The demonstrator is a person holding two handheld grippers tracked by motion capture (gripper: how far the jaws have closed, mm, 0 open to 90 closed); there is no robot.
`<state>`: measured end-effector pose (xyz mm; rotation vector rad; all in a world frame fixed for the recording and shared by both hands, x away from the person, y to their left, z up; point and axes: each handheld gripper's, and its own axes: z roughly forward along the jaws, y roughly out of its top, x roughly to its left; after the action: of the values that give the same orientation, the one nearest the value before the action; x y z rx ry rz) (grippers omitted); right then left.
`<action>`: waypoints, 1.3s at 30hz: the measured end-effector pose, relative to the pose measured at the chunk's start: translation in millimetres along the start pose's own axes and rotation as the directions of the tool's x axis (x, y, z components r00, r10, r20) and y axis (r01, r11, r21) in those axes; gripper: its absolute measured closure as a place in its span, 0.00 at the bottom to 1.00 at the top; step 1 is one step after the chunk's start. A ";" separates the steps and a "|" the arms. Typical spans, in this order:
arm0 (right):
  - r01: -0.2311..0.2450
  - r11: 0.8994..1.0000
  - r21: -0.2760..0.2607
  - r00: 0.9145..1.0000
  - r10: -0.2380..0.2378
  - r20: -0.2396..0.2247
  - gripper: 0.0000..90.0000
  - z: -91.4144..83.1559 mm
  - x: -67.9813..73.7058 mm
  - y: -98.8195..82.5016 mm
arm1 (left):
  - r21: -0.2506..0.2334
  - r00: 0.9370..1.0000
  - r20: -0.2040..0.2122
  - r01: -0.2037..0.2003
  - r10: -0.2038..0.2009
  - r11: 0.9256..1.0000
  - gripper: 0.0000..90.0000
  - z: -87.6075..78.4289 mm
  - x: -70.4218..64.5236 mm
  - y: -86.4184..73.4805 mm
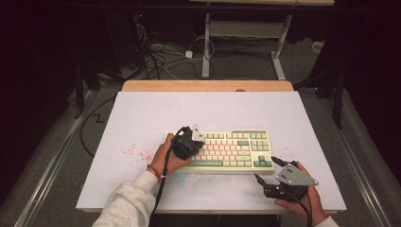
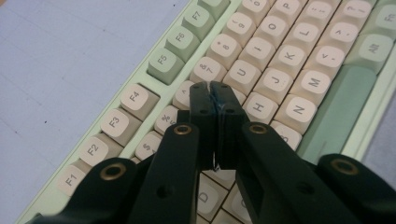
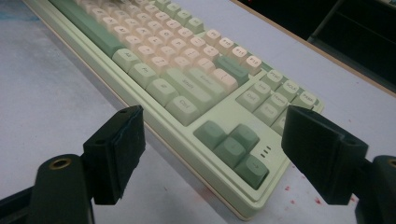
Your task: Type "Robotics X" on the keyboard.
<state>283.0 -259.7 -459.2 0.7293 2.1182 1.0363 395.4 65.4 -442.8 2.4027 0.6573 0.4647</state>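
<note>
Your right gripper (image 1: 265,170) at 5 o'clock on table (image 1: 142,113), jaws spread wide, nothing between. Keyboard (image 1: 236,146) corner with arrow keys (image 3: 231,144) lies just beyond jaw tips at 11 o'clock from them, apart. Your left gripper (image 2: 211,88) at 9 o'clock end of keyboard, jaws pressed together, empty, tips over keys between number row and H key (image 2: 259,107); contact with keycaps unclear. Red specks (image 1: 135,152) on table at 9 o'clock of keyboard.
</note>
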 end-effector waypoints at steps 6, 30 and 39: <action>-0.001 1.000 0.005 1.000 0.001 0.006 0.24 -0.1 0.2 0.5 | -0.038 1.000 -0.013 -0.009 0.008 0.999 0.90 -9.2 1.1 -2.3; -0.019 1.000 0.007 1.000 0.019 -0.007 0.24 -0.5 -2.2 0.2 | -0.171 0.988 -0.153 -0.062 0.035 0.983 0.24 -43.5 -3.2 -33.6; -0.024 1.000 0.013 1.000 0.024 -0.001 0.25 -0.2 -3.5 -0.5 | -0.197 0.981 -0.187 -0.079 0.042 0.977 0.20 -53.9 -6.7 -56.1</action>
<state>285.0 -262.6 -458.4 0.7622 2.1239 1.0375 345.6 125.4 -438.2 2.2077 0.5848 0.7485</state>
